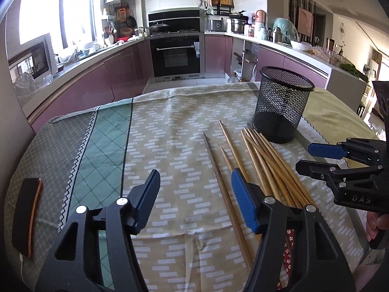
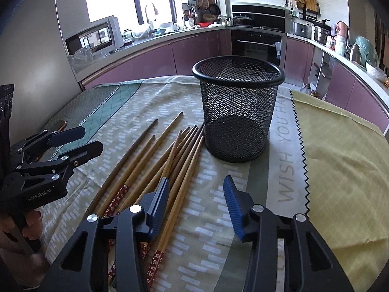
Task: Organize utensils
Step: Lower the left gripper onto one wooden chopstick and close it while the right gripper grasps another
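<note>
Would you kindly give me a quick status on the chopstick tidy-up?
Left gripper and right gripper open, holding nothing. Chopsticks loose on the cloth; mesh cup upright, empty. Nothing in the way.

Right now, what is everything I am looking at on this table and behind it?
chopsticks: about a dozen, wooden, some with red flowered ends, loose on the cloth
mesh holder: one, black, empty, upright beyond the chopsticks
tablecloth: one, beige, green and yellow patches
phone: one, dark, cloth's left edge
oven: one, black, among purple cabinets
left gripper: black with blue pads, open, empty
right gripper: same, open, empty
</note>
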Demonstrator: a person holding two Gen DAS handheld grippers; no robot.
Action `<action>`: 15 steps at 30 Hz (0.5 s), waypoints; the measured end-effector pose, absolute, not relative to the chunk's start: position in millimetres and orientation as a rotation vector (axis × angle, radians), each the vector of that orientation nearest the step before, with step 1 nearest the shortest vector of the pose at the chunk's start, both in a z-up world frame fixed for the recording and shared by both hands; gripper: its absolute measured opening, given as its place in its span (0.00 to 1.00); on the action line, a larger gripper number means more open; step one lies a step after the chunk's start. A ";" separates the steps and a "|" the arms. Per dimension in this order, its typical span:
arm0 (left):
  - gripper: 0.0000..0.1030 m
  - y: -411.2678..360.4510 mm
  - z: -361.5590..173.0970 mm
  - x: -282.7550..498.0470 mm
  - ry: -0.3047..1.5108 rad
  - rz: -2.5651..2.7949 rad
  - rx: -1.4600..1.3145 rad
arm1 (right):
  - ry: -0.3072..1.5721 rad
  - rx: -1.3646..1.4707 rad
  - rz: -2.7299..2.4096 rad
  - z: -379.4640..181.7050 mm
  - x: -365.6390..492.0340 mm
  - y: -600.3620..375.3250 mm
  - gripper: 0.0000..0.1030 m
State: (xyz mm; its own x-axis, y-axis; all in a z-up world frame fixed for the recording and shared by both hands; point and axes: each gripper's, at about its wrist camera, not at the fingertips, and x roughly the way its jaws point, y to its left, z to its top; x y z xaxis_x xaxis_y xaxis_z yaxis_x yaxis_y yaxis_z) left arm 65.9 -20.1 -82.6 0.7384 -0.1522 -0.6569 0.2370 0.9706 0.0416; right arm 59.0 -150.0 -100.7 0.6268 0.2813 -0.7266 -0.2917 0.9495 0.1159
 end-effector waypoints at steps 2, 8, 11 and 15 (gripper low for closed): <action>0.53 -22.5 -87.0 69.5 0.735 -0.233 0.125 | 0.855 -0.018 0.331 -103.2 61.5 -147.2 0.35; 0.45 -26.5 -99.0 78.3 0.809 -0.265 0.124 | 0.890 -0.019 0.337 -108.9 66.0 -146.1 0.31; 0.43 -28.0 -103.5 82.6 0.841 -0.287 0.110 | 0.905 -0.027 0.335 -110.5 70.1 -144.0 0.29; 0.39 -33.3 -108.8 89.8 0.872 -0.310 0.109 | 0.908 -0.035 0.333 -110.4 75.0 -141.9 0.28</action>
